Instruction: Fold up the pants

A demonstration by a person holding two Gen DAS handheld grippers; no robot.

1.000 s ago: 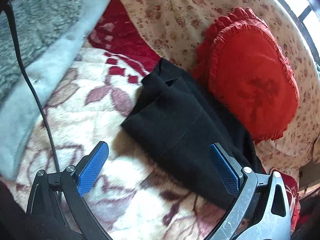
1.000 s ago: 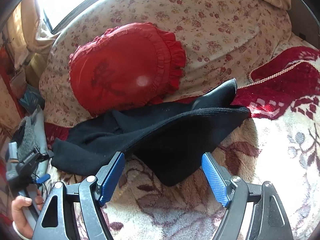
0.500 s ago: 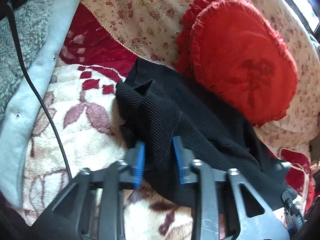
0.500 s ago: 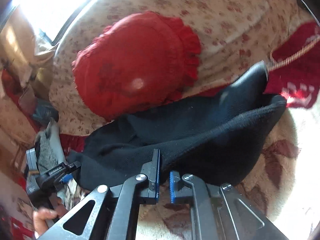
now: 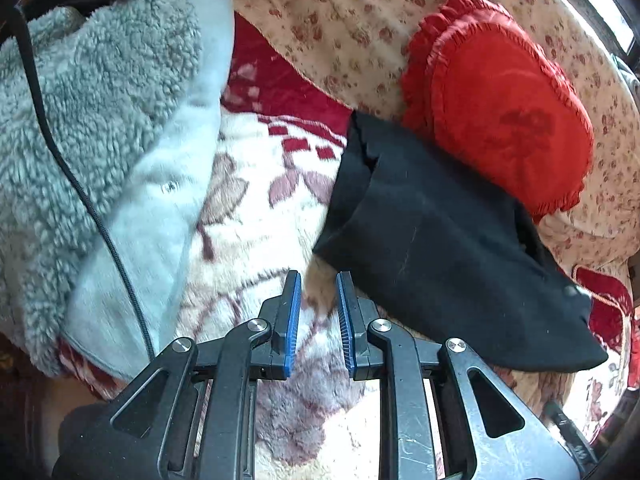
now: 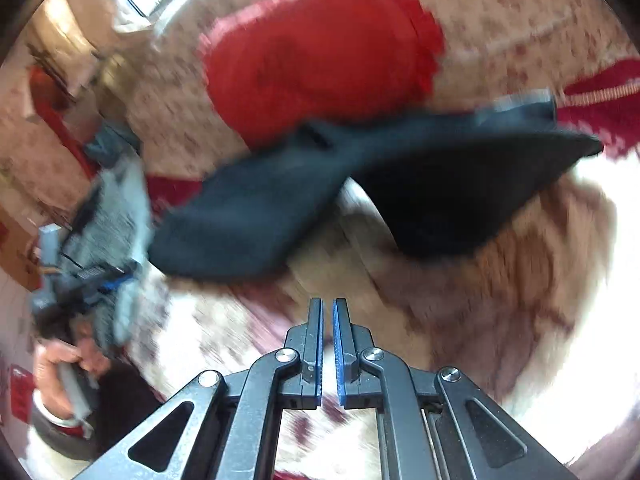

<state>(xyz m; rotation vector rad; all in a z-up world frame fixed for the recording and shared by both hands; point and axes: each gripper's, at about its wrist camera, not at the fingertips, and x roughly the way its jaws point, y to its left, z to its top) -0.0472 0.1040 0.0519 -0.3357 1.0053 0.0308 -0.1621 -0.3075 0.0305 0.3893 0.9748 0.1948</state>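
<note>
The black pants (image 5: 440, 240) lie folded on the flowered plush blanket (image 5: 248, 216), their far edge against a red heart cushion (image 5: 500, 100). My left gripper (image 5: 318, 280) sits just short of their near left corner. Its jaws are closing to a narrow gap that holds only blanket pile, no cloth. In the blurred right wrist view the pants (image 6: 280, 208) lie ahead with one end lifted off the blanket. My right gripper (image 6: 327, 304) is shut and empty, well short of them.
A grey fleece garment (image 5: 100, 100) is heaped at the left with a black cable (image 5: 80, 184) across it. A floral quilt (image 5: 340, 12) rises behind the cushion (image 6: 312, 48). A person's hand (image 6: 60, 360) holds the other gripper at the left edge.
Both grippers went from wide open to nearly closed. Half a second ago each had pants cloth between its pads. Now both have drawn back empty and the pants lie on the blanket.
</note>
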